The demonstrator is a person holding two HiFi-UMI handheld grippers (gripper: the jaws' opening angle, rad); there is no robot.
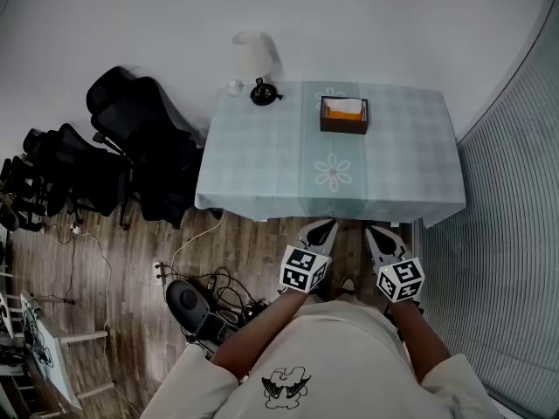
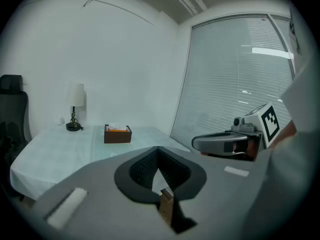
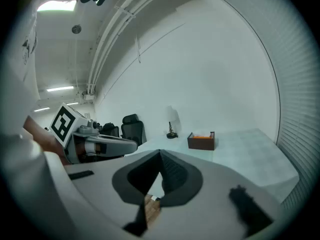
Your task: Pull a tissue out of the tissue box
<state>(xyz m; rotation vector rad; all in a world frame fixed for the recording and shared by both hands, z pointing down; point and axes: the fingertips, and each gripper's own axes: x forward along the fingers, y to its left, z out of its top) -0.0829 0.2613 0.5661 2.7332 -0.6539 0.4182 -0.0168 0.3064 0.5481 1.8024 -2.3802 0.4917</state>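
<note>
While it stands open-topped, tissue box (image 1: 343, 129) — dark brown, orange inside.

Both arms forward, left gripper (image 1: 320, 230) and right gripper (image 1: 379, 236) side by side, jaws together, empty.

Left gripper (image 2: 158, 150) fills the bottom of the view, its two dark jaws pressed together with nothing between them. Past the tips lies a table (image 2: 50, 151) under a pale checked cloth, and well back on it sits the brown tissue box (image 2: 117, 134), a white tissue showing at its top. Left of the box, a lamp (image 2: 76, 109) with a white shade stands near the wall. A black office chair (image 2: 10, 115) sits at the left edge. On the right, the right gripper (image 2: 202, 144) hangs in front of closed window blinds (image 2: 235, 79).
</note>
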